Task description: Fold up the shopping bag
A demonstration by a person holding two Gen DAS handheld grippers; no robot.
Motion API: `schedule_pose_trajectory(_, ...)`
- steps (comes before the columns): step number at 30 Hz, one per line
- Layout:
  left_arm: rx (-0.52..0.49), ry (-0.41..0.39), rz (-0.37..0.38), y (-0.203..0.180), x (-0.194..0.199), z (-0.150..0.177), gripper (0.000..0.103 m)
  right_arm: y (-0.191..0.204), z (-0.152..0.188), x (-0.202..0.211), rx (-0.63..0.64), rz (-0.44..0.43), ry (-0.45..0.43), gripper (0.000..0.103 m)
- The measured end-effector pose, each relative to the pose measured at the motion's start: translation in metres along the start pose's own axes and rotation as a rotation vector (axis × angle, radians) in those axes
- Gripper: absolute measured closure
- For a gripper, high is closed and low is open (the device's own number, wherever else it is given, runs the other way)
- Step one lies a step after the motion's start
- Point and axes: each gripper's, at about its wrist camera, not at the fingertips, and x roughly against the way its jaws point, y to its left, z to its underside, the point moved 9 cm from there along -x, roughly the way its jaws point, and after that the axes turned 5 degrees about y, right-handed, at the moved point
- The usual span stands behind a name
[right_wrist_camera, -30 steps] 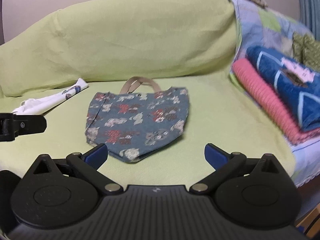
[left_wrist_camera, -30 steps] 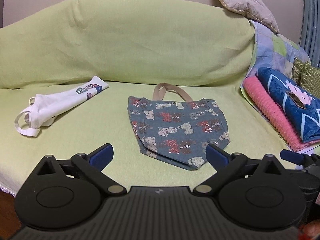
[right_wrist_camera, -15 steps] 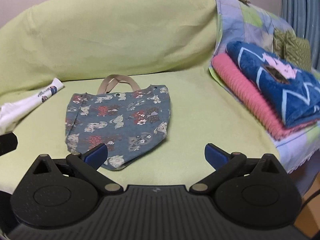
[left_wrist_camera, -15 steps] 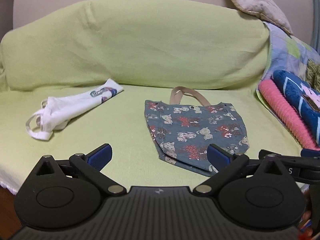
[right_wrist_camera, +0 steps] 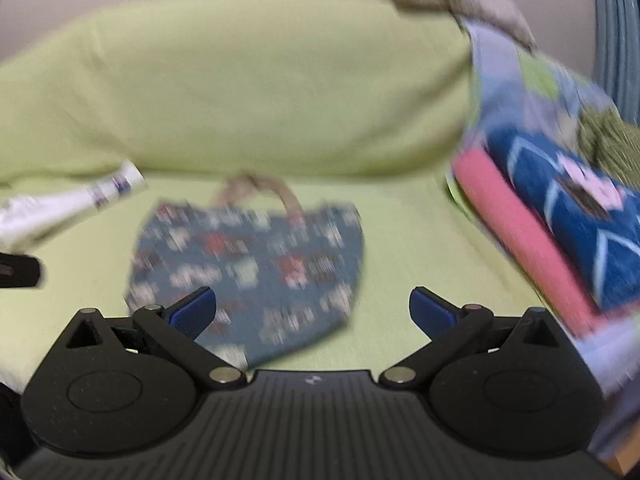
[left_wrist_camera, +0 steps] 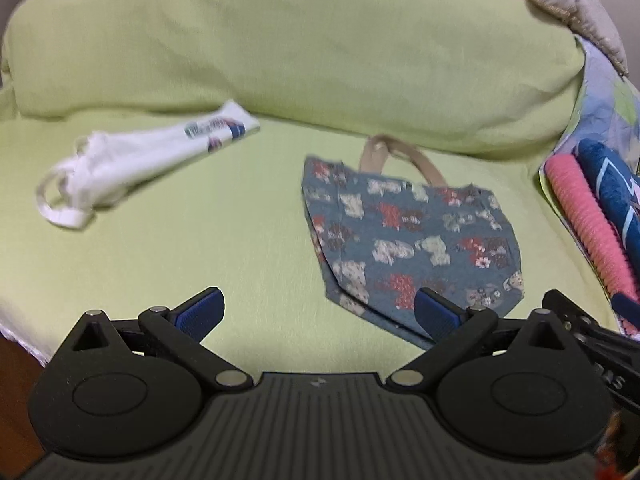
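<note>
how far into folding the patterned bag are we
Done: nothing shows folded yet; the blue patterned bag lies flat and open on the green sofa cover, tan handles toward the backrest. In hand: nothing; the left gripper and right gripper are both open and empty, short of the bag. Left: the whole fold.

We see our left gripper and right gripper built alike: matte black linkage arms with silver pivot pins, round black hubs, a ribbed dark grey base with a small logo, and blue ridged fingertips.
</note>
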Motion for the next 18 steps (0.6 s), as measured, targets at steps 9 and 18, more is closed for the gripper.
schedule_pose_trajectory(9,0.087,0.087,0.076,-0.003,-0.063,0.009,0.002,-0.018,0.041,-0.043,-0.014,-0.108,0.127,0.001)
schedule_pose_trajectory(18,0.145,0.136,0.058,-0.002,-0.102,0.009,0.002,-0.03,0.043,-0.073,-0.037,-0.09,0.183,0.001)
